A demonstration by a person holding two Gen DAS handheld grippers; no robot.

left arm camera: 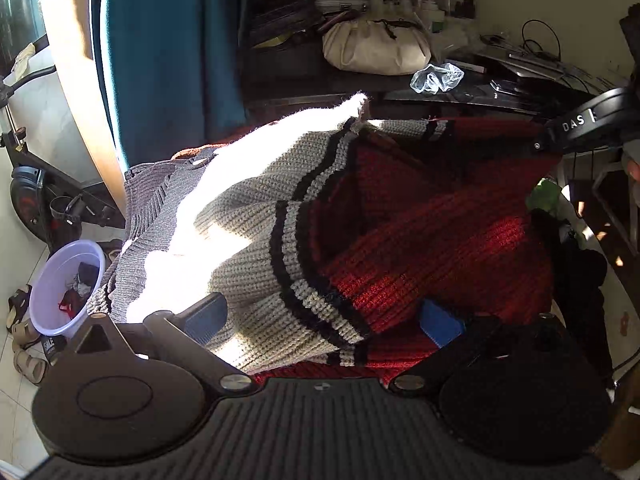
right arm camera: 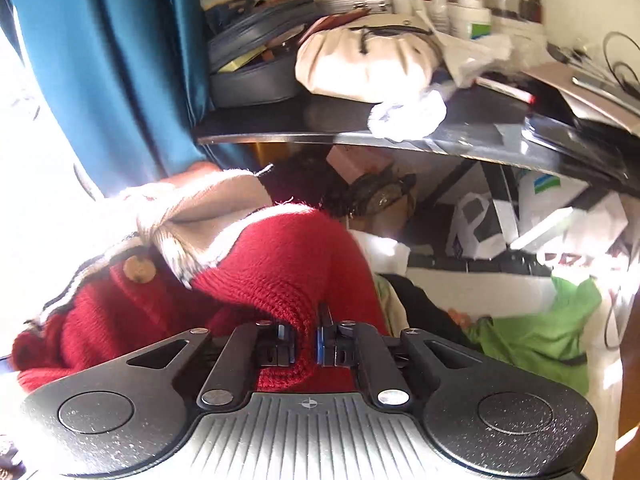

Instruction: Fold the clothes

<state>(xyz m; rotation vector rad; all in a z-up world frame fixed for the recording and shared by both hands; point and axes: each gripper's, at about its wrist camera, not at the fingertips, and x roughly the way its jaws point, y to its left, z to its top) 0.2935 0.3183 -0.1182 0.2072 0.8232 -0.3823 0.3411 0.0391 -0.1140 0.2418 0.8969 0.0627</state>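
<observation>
The red-and-beige knit cardigan point(left arm camera: 360, 216) lies heaped on the work surface, ready for folding. The left gripper point(left arm camera: 324, 320) spreads wide over its striped cuff, gripping nothing; the right gripper point(right arm camera: 306, 340) pinches a red fold to lift it.

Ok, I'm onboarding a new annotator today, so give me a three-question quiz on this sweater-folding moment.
1. True or false: the right gripper is shut on the red knit of the sweater.
2. The left gripper is: A) wide open over the sweater, B) shut on the cuff, C) holding the plastic bag.
3. What sits on the floor by the sandals, at the left of the left wrist view?

Key:
1. True; red knit is pinched between its pads.
2. A; its fingers stand far apart with knit between them, not gripped.
3. A pale purple bin.
</observation>
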